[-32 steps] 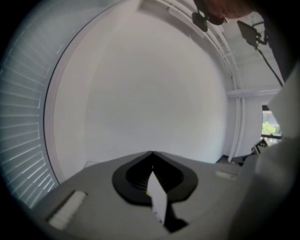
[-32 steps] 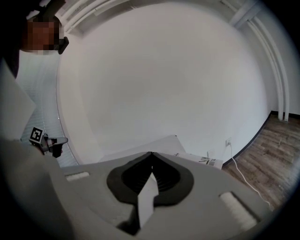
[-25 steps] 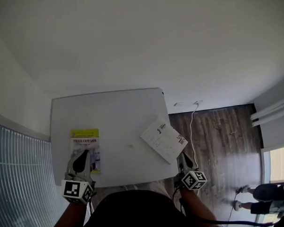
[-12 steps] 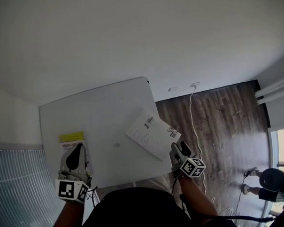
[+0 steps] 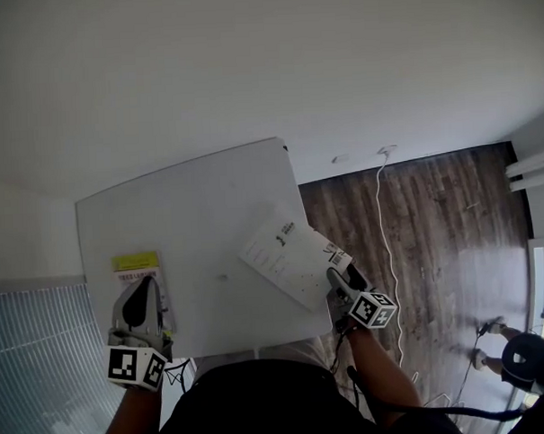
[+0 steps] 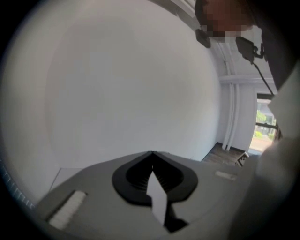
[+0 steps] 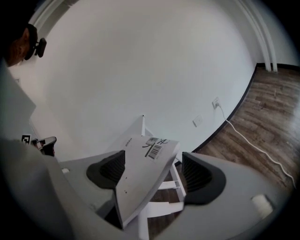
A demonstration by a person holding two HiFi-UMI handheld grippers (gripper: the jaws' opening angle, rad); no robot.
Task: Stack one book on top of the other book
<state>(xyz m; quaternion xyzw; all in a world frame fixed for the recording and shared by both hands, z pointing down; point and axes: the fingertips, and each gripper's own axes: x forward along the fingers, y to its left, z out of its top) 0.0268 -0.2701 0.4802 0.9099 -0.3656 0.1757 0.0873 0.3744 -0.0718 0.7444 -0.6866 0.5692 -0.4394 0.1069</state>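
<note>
Over at the white bench (image 5: 208,205), seen from above, the two books lay well apart: the yellow-topped book (image 5: 137,262) near the left edge and the white book (image 5: 287,256) at the right, its near corner jutting past the bench edge over the wooden floor (image 5: 435,231).

That overhead look gave the layout but not the grips. The left gripper (image 5: 146,282) lay across the lower part of the yellow-topped book and hid it. Only its own camera showed the dark fingers (image 6: 133,176) pressed together on a thin white edge seen end-on, apparently that book's edge.

The right gripper (image 5: 342,273) sat at the white book's overhanging corner. Its own camera showed what the head view could not. The fingers (image 7: 199,176) stood spread, with the book's barcode-printed face slanting between them. The book leaned toward the left finger and left a clear gap at the right one, and the white bench frame (image 7: 161,185) showed beneath. Those fingers had just been opening, so the book lay between them unpinched. That view also caught a wall socket (image 7: 216,102) low on the wall.

A second before, the white book was at much the same right edge of the bench, with the right gripper at its corner. The left gripper was already on the yellow-topped book then, though more of the cover showed beside it.
</note>
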